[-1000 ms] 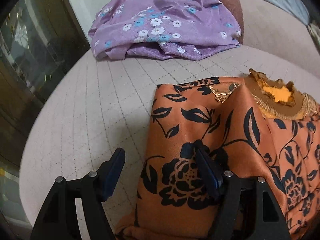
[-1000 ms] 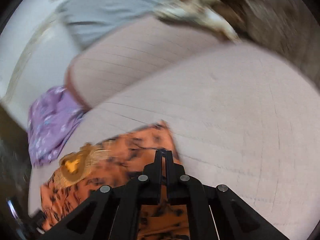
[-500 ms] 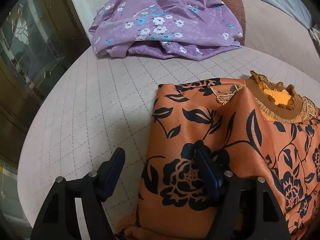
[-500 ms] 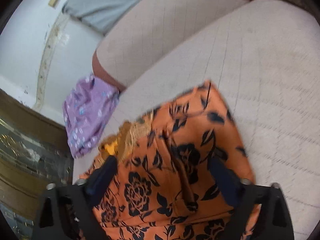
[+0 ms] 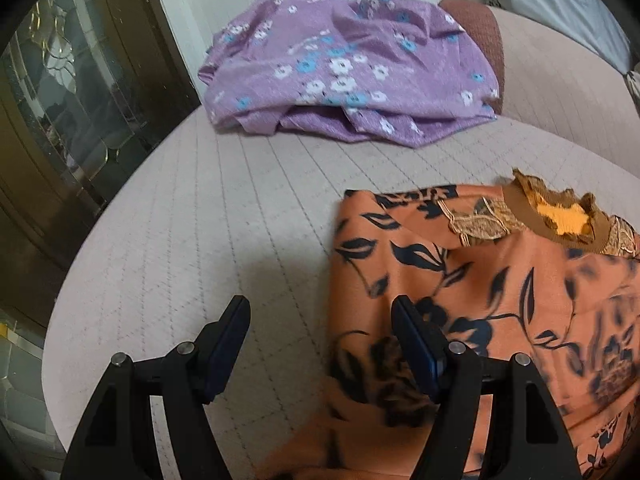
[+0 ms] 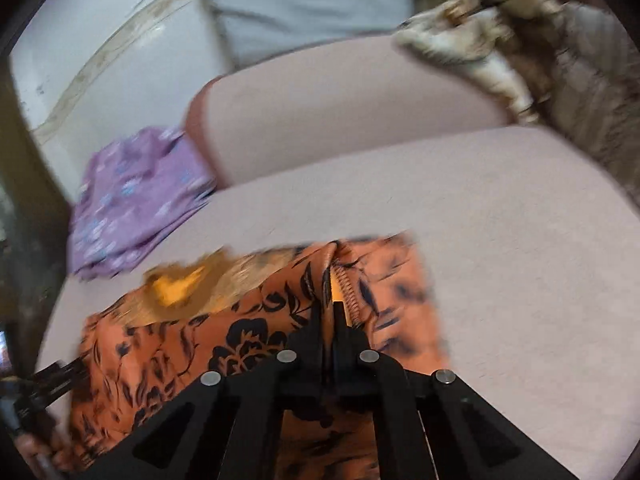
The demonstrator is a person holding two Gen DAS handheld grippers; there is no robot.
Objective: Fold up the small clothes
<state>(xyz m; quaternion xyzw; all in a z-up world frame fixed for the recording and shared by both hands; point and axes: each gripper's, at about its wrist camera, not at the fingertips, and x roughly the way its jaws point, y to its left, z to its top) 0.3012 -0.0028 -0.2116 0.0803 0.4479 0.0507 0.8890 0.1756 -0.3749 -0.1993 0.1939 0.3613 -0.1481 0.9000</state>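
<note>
On the sofa point(image 5: 208, 216), your orange top point(image 5: 500, 288) lies near the purple one point(image 5: 344, 68). Your right hand-held gripper point(image 6: 329, 312) pinches the orange top's edge. Your left hand-held gripper point(image 5: 320, 344) stands wide, one finger over that top.

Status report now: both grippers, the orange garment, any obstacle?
Left gripper open, nothing between the pads. Right gripper shut on orange garment, pinching a fold. Purple garment lies apart at the back, not in the way.
</note>
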